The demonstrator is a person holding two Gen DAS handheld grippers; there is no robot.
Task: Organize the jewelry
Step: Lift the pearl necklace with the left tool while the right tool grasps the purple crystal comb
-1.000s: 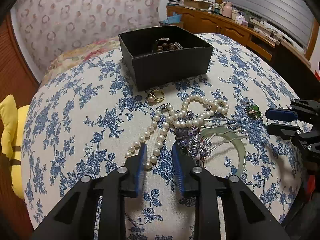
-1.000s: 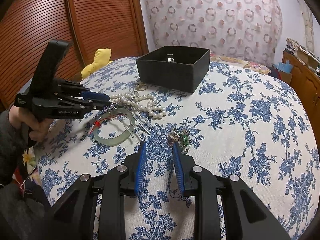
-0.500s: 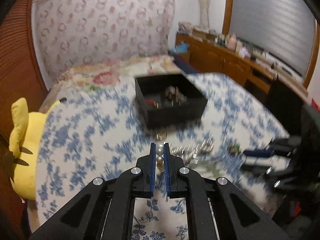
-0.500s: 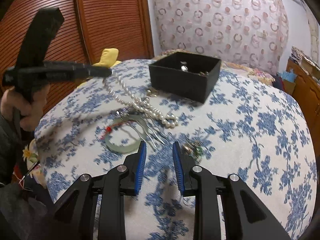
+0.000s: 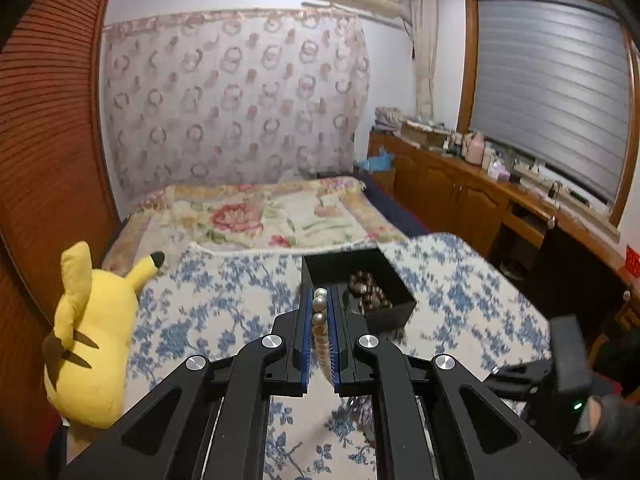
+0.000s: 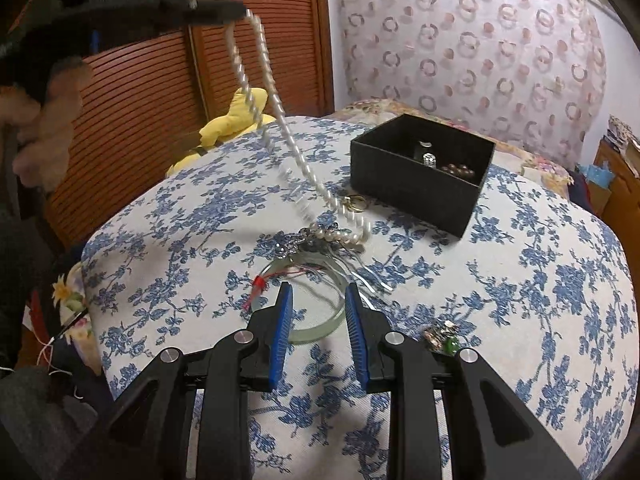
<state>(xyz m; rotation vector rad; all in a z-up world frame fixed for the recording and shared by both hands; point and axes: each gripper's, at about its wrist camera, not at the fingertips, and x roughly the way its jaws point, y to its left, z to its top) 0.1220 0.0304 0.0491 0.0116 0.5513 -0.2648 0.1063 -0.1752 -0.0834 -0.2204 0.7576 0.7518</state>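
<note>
My left gripper is shut on a white pearl necklace and holds it high above the table. In the right wrist view the left gripper is at the upper left and the necklace hangs from it in two strands, its lower end still touching the cloth. The black jewelry box holds brown beads and a small silver piece; it also shows in the left wrist view. My right gripper is open and empty, just above a pale green bangle.
A gold ring lies by the box. A purple hair ornament, a pale hair comb and a green brooch lie on the blue floral cloth. A yellow plush toy sits at the table's left edge.
My left gripper closed on the pearl necklace and rose high, pulling it off the cloth. My right gripper shifted left from the brooch to above the green bangle, still open.
</note>
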